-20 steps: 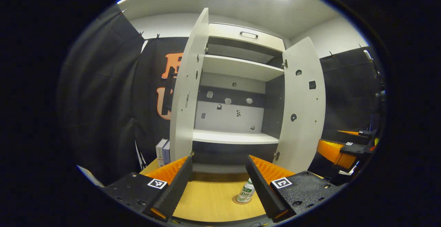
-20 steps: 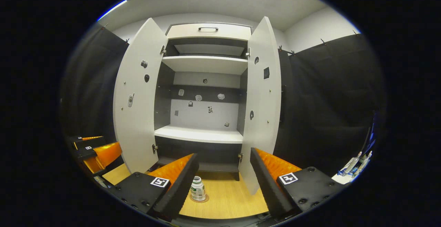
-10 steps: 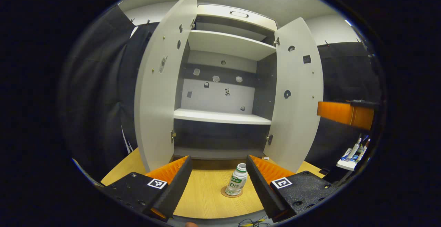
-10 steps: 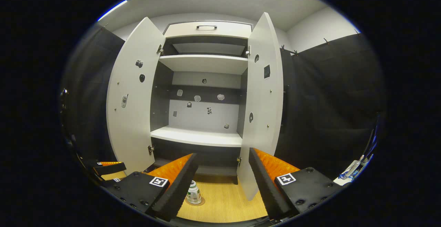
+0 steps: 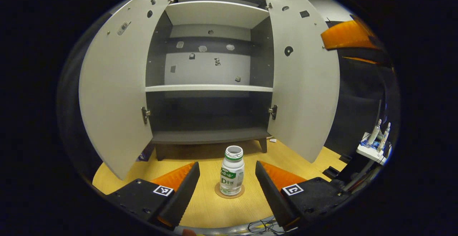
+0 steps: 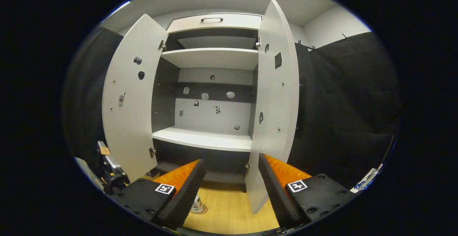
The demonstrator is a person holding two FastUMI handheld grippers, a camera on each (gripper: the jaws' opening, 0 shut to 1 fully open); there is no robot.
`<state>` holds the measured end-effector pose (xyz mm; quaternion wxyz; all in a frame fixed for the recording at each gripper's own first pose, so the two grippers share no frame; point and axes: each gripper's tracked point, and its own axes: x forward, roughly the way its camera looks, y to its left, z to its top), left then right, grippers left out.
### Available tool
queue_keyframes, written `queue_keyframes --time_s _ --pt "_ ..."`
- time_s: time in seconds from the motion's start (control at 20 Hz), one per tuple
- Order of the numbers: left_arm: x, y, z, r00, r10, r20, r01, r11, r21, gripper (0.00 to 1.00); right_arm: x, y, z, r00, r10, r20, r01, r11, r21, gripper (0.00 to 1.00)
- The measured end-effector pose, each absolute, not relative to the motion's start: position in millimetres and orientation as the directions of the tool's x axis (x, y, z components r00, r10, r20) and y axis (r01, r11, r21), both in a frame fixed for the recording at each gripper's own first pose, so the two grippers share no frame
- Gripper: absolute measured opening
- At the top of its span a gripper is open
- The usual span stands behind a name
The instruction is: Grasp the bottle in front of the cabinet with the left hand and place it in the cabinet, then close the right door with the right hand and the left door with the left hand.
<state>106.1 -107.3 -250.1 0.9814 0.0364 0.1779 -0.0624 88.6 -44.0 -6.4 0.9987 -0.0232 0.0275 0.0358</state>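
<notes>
Left gripper (image 5: 226, 187): fingers spread wide, nothing between them touched; low over the table, pointing at the cabinet.

Bottle (image 5: 232, 174): small, white, green-banded neck, no cap on; upright on a round coaster (image 5: 229, 193), on the table (image 5: 207, 211) in the gap ahead of the left gripper's fingers, apart from both. In the right gripper view, only its base (image 6: 196, 206) shows, behind that gripper's left finger.

Right gripper (image 6: 230, 193): fingers spread, holding nothing; aimed at the lower edge of the right door. In the left gripper view it shows high at the right (image 5: 345, 35).

Table: pale wood top, cabinet standing on it behind the bottle.

Cabinet (image 5: 209, 85): dark inside, pale shelves, short legs; bottom compartment open behind the bottle. Small stickers on the back panel.

Left door (image 5: 114, 85): swung fully open.

Right door (image 5: 304, 82): swung open; nearly edge-on (image 6: 273, 114) in the right gripper view.

Drawer front with handle (image 6: 212, 19): above the top shelf.

Side shelf with small bottles (image 5: 375, 144): far right, well apart.
</notes>
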Motion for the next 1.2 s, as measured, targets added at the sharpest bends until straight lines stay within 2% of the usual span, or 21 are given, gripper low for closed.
queue_keyframes --time_s 0.1,0.15,0.25,0.3,0.35,0.45,0.5,0.65,0.7,0.8,0.85,0.9,1.2 --pt "118.8 -108.7 -273.5 0.920 -0.096 -0.380 0.129 0.990 0.062 0.95 92.2 -47.0 -7.4 0.995 0.081 -0.061 -0.084 0.995 -0.046 0.98" --pt "125.5 -107.6 -282.9 0.918 -0.087 -0.387 0.127 0.989 0.078 0.96 94.4 -48.5 -8.3 0.994 0.086 -0.064 -0.089 0.995 -0.051 0.94" --pt "137.3 -110.2 -301.1 0.914 -0.080 -0.397 0.132 0.986 0.104 0.96 99.1 -50.5 -10.4 0.993 0.093 -0.070 -0.098 0.993 -0.060 0.94" --pt "142.3 -111.2 -309.2 0.911 -0.081 -0.404 0.135 0.985 0.108 0.96 101.1 -50.6 -11.7 0.992 0.098 -0.075 -0.102 0.993 -0.062 0.98" --pt "146.8 -112.8 -316.3 0.906 -0.086 -0.414 0.141 0.984 0.105 0.95 104.3 -50.7 -12.8 0.992 0.103 -0.078 -0.108 0.992 -0.062 0.94" --pt "154.7 -114.0 -330.2 0.899 -0.083 -0.429 0.142 0.984 0.109 0.95 109.9 -52.1 -15.2 0.990 0.106 -0.089 -0.112 0.992 -0.058 0.94" --pt "158.3 -113.5 -334.7 0.899 -0.078 -0.431 0.138 0.984 0.111 0.96 112.2 -51.2 -15.8 0.990 0.112 -0.090 -0.117 0.992 -0.056 0.98" --pt "166.7 -113.3 -346.7 0.891 -0.071 -0.448 0.130 0.986 0.102 0.95 117.6 -54.1 -18.9 0.989 0.116 -0.095 -0.123 0.990 -0.065 0.98" --pt "168.1 -111.9 -349.9 0.889 -0.065 -0.454 0.124 0.987 0.103 0.95 120.0 -54.3 -21.8 0.988 0.118 -0.100 -0.124 0.990 -0.065 0.94" --pt "172.5 -114.4 -353.1 0.887 -0.068 -0.457 0.125 0.987 0.096 0.89 122.9 -56.1 -26.9 0.986 0.119 -0.117 -0.126 0.990 -0.061 0.94" --pt "175.7 -112.5 -350.3 0.890 -0.056 -0.453 0.114 0.988 0.102 0.76 123.5 -55.6 -28.3 0.985 0.123 -0.123 -0.130 0.990 -0.056 0.94" --pt "177.9 -109.9 -350.2 0.888 -0.057 -0.456 0.116 0.988 0.102 0.71 124.6 -54.6 -29.0 0.984 0.126 -0.125 -0.134 0.990 -0.052 0.98" --pt "183.6 -98.1 -294.8 0.908 -0.035 -0.418 0.072 0.995 0.071 0.69 125.4 -50.4 -29.5 0.982 0.144 -0.123 -0.152 0.987 -0.061 0.98"
